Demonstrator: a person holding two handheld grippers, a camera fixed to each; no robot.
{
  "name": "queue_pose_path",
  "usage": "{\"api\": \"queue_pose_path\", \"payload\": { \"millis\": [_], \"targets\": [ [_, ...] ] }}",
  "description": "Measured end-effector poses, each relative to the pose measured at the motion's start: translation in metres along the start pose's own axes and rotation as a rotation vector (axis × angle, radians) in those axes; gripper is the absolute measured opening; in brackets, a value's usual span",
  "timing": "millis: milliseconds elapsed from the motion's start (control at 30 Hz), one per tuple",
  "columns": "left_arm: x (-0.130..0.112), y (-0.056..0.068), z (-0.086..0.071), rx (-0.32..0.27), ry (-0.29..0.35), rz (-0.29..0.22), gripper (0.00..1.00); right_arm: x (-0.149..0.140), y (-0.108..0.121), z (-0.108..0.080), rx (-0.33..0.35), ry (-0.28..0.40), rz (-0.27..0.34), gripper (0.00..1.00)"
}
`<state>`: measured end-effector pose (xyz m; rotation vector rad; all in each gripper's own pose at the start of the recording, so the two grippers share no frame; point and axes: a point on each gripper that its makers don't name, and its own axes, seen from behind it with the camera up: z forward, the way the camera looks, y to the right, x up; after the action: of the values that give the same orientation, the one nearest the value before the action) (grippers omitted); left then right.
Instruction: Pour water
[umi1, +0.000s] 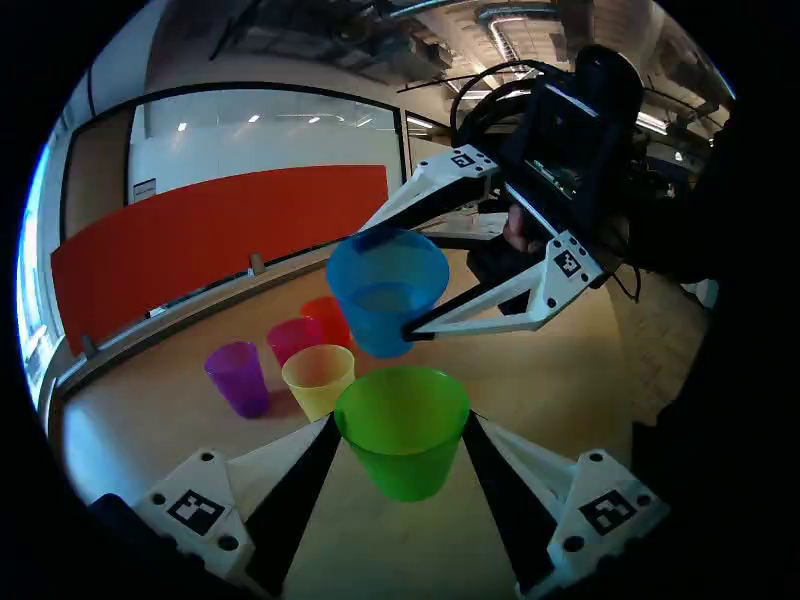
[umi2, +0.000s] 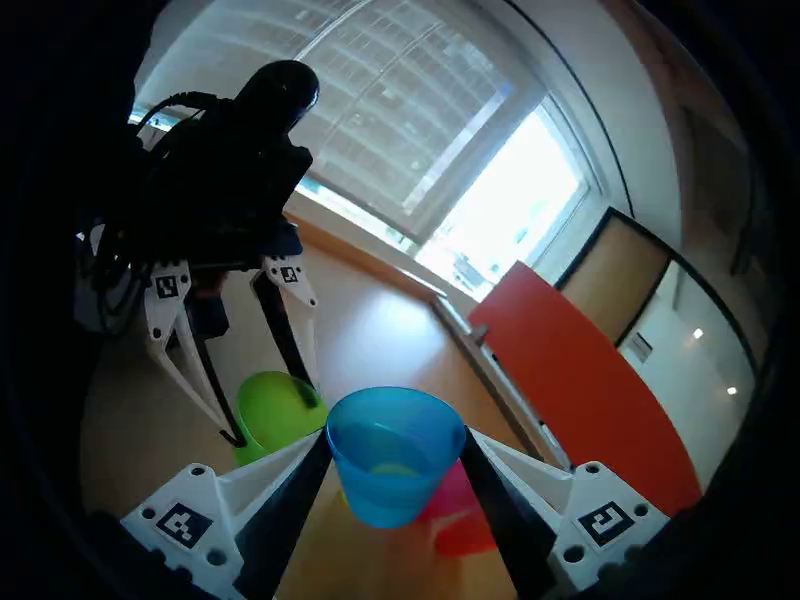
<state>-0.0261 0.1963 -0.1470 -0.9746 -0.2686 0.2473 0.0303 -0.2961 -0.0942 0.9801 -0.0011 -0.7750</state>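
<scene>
Grippers each pinch a cup. The left gripper (umi1: 403, 425) squeezes the green cup (umi1: 405, 465) by its wall under the rim, upright, near. Just beyond and higher, the right gripper (umi2: 395, 440) clamps the blue cup (umi2: 385, 495), some water low inside. Both look like thin, light plastic, likely flexible and slick, so a mid-wall hold with modest pressure suits. A purple cup (umi1: 238, 378), a pink cup (umi1: 292, 338), a yellow cup (umi1: 318, 380) and an orange cup (umi1: 328, 312) stand on the table (umi1: 560, 380) farther left.
</scene>
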Motion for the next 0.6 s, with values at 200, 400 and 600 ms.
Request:
{"api": "queue_pose_path", "payload": {
  "millis": [200,400,600],
  "targets": [
    [0.0006,-0.0007,0.0015,-0.002,0.002,-0.001,0.87,-0.0004,0.0014,0.0026,0.007,-0.008,-0.053,0.92],
    [0.0004,-0.0011,0.0018,-0.002,0.004,-0.003,0.87,0.0035,0.0024,0.0049,0.010,-0.011,-0.103,0.92],
    [0.0013,-0.0005,0.0026,-0.004,0.008,-0.006,0.87,0.0093,0.0017,0.0059,0.017,-0.009,-0.145,0.92]
  ]
}}
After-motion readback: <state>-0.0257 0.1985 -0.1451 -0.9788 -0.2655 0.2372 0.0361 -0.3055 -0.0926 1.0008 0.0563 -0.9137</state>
